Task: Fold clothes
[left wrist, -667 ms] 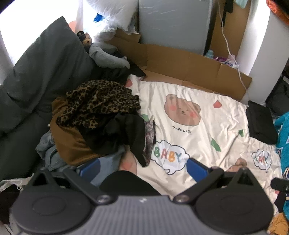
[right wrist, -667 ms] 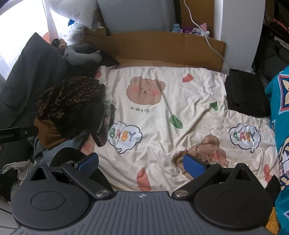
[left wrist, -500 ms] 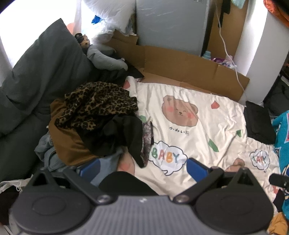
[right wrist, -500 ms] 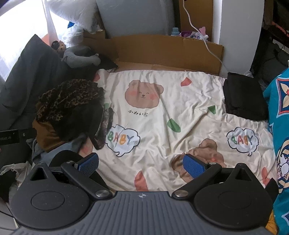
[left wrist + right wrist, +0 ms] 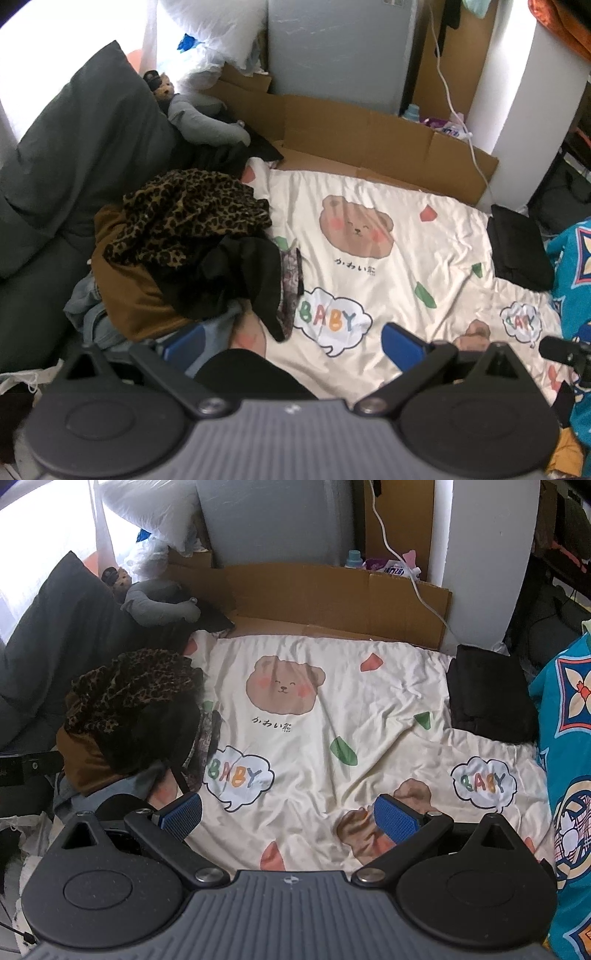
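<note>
A heap of unfolded clothes lies at the left of a cream bear-print blanket (image 5: 388, 280) (image 5: 332, 716). On top is a leopard-print garment (image 5: 184, 218) (image 5: 133, 686), with a black garment (image 5: 236, 280) (image 5: 147, 738), a brown one (image 5: 129, 295) and denim (image 5: 88, 314) beneath. A folded black garment (image 5: 521, 247) (image 5: 487, 698) rests at the blanket's far right. My left gripper (image 5: 291, 341) hovers open above the blanket by the heap's near edge, empty. My right gripper (image 5: 288, 816) hangs open over the blanket's near middle, empty.
Dark grey pillows (image 5: 74, 155) line the left side, with a grey plush toy (image 5: 207, 122) behind the heap. Cardboard (image 5: 369, 140) stands along the far edge before a grey panel and a white pillar with a cable. A teal patterned cloth (image 5: 569, 760) lies at the right.
Both views have shifted slightly: the blanket and heap now sit a little farther off and lower in frame. Both grippers stay open and empty.
</note>
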### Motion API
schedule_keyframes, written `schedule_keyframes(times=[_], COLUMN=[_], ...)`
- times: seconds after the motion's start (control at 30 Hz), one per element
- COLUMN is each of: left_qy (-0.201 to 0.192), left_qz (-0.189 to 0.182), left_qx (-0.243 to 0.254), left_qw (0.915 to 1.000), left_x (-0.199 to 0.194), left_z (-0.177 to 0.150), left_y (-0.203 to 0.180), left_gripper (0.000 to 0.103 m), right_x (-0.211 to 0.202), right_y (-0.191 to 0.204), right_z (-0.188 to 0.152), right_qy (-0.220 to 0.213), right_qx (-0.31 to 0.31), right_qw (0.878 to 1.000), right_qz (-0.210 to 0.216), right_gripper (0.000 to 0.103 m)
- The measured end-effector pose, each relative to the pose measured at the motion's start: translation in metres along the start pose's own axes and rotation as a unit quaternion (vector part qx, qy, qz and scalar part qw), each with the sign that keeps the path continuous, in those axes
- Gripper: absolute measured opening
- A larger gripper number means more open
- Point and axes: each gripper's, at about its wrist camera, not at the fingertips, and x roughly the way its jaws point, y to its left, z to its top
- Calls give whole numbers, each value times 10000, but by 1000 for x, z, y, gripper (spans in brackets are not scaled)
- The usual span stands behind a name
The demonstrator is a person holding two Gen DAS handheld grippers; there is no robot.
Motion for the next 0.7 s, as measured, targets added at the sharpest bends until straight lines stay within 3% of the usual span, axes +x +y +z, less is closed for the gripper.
schedule_keyframes(times=[0.5, 0.7], left_qy=[-150, -156], left_qz=[-82, -80], left_qx=[46, 43], left_qw=[9998, 9998], left_x=[0, 0], left_z=[2, 2], left_y=[-2, 1], left_gripper=[102, 102], right_x=[-5, -4], right_y=[4, 8], right_z=[8, 1], right_qy=[-126, -254], right_qx=[-213, -580], right_qw=[9997, 9978], right_qz=[-26, -173], right_gripper=[102, 102])
